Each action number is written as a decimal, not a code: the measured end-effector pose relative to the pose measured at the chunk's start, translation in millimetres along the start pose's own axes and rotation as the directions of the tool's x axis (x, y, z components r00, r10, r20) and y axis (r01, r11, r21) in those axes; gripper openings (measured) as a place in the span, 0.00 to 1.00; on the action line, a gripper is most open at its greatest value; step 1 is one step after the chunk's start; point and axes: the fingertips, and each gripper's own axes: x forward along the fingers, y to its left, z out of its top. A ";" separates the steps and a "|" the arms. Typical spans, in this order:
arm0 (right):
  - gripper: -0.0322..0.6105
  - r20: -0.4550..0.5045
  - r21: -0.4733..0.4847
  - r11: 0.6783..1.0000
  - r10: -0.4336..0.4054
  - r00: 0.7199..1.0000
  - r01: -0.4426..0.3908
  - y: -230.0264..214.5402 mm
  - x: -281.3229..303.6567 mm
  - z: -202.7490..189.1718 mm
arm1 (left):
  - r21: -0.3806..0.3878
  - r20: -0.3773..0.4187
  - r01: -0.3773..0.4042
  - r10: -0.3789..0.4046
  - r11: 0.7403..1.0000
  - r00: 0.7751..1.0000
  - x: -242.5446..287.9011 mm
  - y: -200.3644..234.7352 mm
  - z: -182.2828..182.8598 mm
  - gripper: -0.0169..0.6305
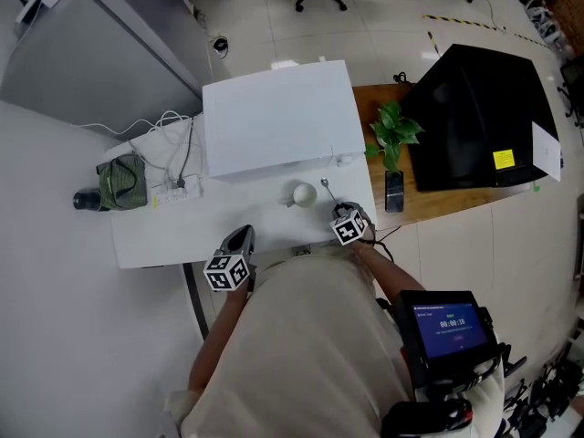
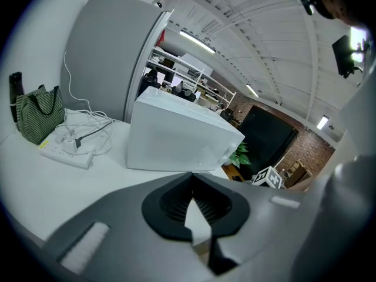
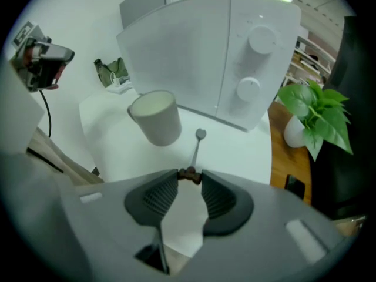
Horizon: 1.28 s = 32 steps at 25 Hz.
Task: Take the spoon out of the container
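One spoon (image 3: pixel 196 150) in low right gripper (image 3: pixel 189 175) fingers (image 3: pixel 157 195)

Spoon (image 1: pixel 326 188) between white cup (image 1: pixel 303 192) and right gripper (image 1: pixel 341 212)

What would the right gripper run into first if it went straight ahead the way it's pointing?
Probably the white microwave: the right gripper, pinching the spoon by its handle end, points toward its front. The cup sits left of that line. Depth is unclear.
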 end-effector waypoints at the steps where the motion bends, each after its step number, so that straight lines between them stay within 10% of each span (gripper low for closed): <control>1: 0.25 -0.012 -0.008 1.000 -0.003 1.000 0.003 3.4 7.0 0.2 | -0.002 0.005 -0.003 0.003 1.000 1.000 -3.5 4.4 -0.2 0.03; 16: 0.26 -0.123 -0.038 0.999 -0.024 0.992 0.019 -1.7 33.9 -22.4 | -0.002 -0.004 -0.004 0.004 1.000 1.000 -11.0 11.5 -2.0 0.03; 32: 0.30 0.130 0.209 0.978 -0.049 0.990 0.021 -8.6 -57.2 17.7 | -0.085 -0.062 -0.004 -0.001 0.996 0.998 3.0 26.4 -40.2 0.03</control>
